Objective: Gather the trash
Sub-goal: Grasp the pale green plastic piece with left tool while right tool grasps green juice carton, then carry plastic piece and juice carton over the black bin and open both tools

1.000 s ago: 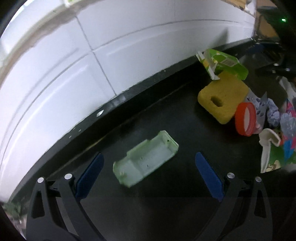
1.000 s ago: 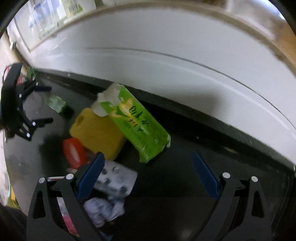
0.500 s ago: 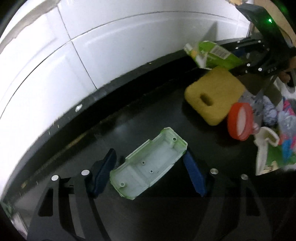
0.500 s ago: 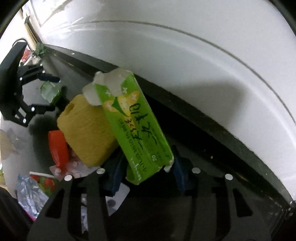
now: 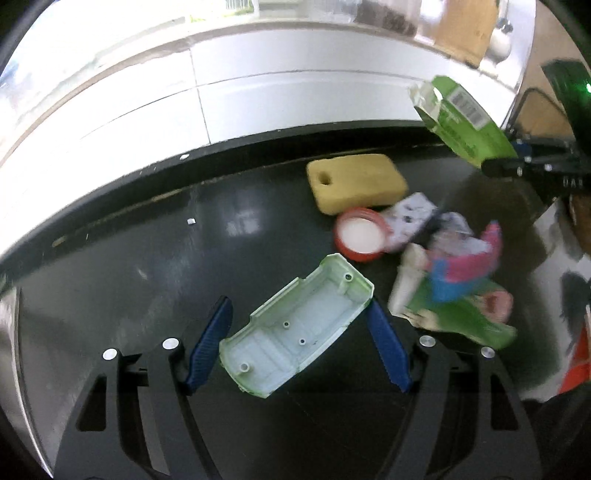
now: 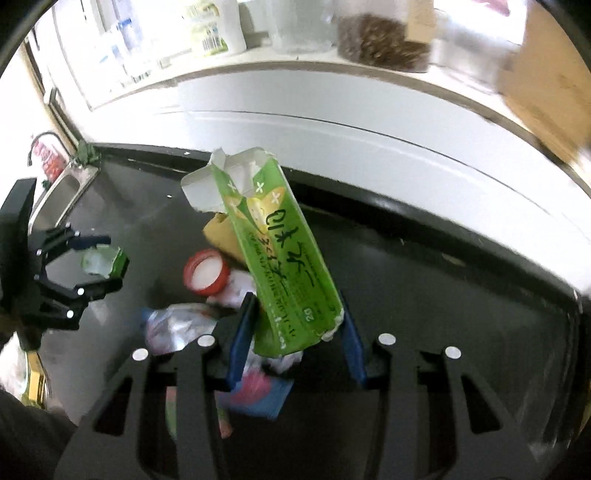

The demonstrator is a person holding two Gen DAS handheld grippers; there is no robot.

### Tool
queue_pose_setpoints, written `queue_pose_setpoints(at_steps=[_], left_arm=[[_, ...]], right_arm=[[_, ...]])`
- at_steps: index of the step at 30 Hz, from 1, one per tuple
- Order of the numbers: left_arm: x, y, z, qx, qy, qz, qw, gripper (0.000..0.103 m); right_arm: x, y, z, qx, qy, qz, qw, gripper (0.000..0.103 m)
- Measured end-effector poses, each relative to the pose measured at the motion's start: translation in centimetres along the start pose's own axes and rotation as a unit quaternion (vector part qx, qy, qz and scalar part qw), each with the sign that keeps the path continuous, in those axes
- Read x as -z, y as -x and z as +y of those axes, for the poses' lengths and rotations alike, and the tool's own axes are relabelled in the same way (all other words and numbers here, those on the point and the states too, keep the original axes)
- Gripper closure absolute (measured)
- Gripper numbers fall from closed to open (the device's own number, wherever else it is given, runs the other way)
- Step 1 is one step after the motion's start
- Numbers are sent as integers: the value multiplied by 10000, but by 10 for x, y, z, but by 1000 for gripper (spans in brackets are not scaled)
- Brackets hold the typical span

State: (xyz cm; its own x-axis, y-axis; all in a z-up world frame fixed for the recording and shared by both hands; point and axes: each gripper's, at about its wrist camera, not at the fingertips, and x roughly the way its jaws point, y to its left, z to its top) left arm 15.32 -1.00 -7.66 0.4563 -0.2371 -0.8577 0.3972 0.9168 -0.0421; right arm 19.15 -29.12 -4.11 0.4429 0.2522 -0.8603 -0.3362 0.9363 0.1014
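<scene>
My left gripper is shut on a pale green plastic shell and holds it above the black counter. My right gripper is shut on a green drink carton with a torn-open top, lifted off the counter. The carton also shows in the left wrist view, and the left gripper with the shell shows in the right wrist view. On the counter lie a yellow sponge, a red lid, a blister pack and crumpled colourful wrappers.
A white tiled wall runs behind the counter. A shelf with bottles and jars sits above it. A steel sink lies at the counter's far left in the right wrist view.
Both grippers have closed on their items and lifted them: the left raised the green shell, the right raised the carton off the sponge. Both cameras now look from higher up.
</scene>
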Motion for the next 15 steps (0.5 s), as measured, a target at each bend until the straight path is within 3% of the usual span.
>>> queue_pose_setpoints(at_steps=[8,15], left_arm=[[45,39,-44,12,-31,-101,9999,31],[67,62,-48,-72,55,-188,9998,31]], right_arm=[[61,51,31,47,-440,-125,9989,59],[76,60,67,73,-296,-146,9994,59]])
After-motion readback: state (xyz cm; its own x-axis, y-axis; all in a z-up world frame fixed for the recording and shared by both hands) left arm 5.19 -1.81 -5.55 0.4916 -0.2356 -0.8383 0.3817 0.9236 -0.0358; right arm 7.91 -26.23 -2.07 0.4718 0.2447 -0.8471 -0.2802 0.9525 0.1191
